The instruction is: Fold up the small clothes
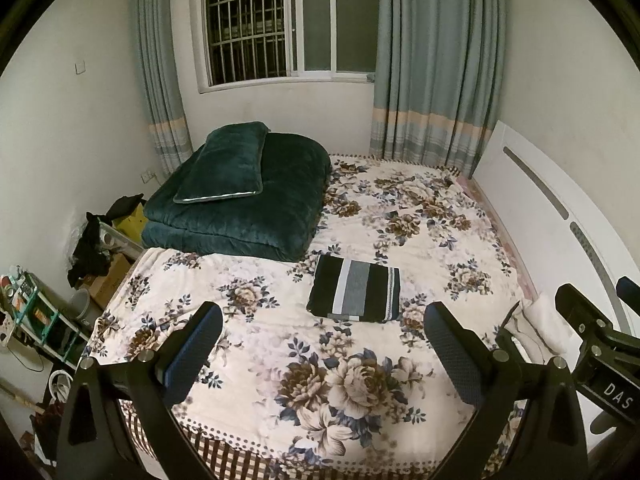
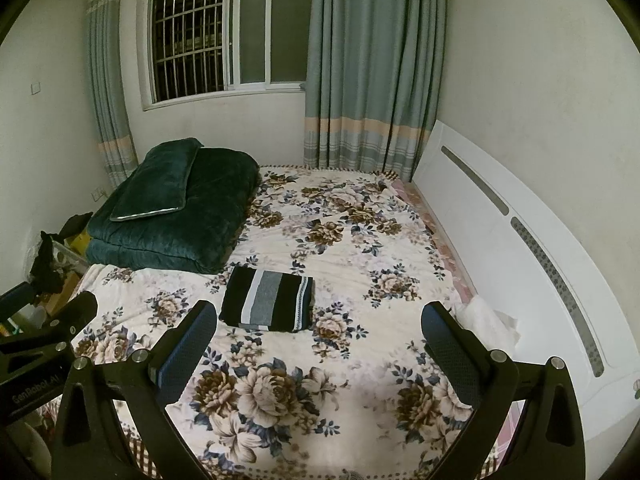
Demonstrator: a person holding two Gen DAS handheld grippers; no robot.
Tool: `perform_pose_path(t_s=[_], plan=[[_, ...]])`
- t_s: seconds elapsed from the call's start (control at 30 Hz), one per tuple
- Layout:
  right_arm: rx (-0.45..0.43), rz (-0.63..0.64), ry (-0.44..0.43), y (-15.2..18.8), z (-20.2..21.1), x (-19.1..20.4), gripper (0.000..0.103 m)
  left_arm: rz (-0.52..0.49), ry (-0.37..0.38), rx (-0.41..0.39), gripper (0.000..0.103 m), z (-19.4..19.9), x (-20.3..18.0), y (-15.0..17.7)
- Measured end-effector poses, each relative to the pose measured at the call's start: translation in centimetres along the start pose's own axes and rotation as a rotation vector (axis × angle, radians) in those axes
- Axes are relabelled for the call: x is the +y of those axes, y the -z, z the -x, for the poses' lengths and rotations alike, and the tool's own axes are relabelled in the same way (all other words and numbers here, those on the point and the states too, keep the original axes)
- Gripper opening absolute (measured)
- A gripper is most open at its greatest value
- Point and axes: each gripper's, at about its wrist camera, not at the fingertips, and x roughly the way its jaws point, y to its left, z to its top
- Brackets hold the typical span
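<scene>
A folded garment with black, white and grey stripes (image 1: 355,294) lies flat on the floral bedspread (image 1: 360,208) near the bed's middle; it also shows in the right wrist view (image 2: 267,299). My left gripper (image 1: 322,334) is open and empty, held above the near part of the bed, short of the garment. My right gripper (image 2: 320,332) is open and empty, also above the near part of the bed, with the garment just beyond its left finger. A white cloth (image 1: 538,322) lies at the bed's right edge by the headboard, also seen in the right wrist view (image 2: 486,318).
A folded dark green quilt with a pillow (image 1: 240,188) sits at the far left of the bed. A white headboard (image 2: 520,248) runs along the right. Boxes, dark clothes and a cluttered shelf (image 1: 48,312) stand left of the bed. A window and curtains (image 1: 432,60) are behind.
</scene>
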Motion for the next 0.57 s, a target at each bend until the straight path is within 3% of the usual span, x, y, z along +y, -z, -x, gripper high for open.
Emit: perform_pose_path(t_s=[0.57], plan=[[0.003, -0.001, 0.0, 0.1, 0.33, -0.01, 0.103, -0.002, -0.012, -0.017, 0.103, 0.32, -0.22, -0.65]])
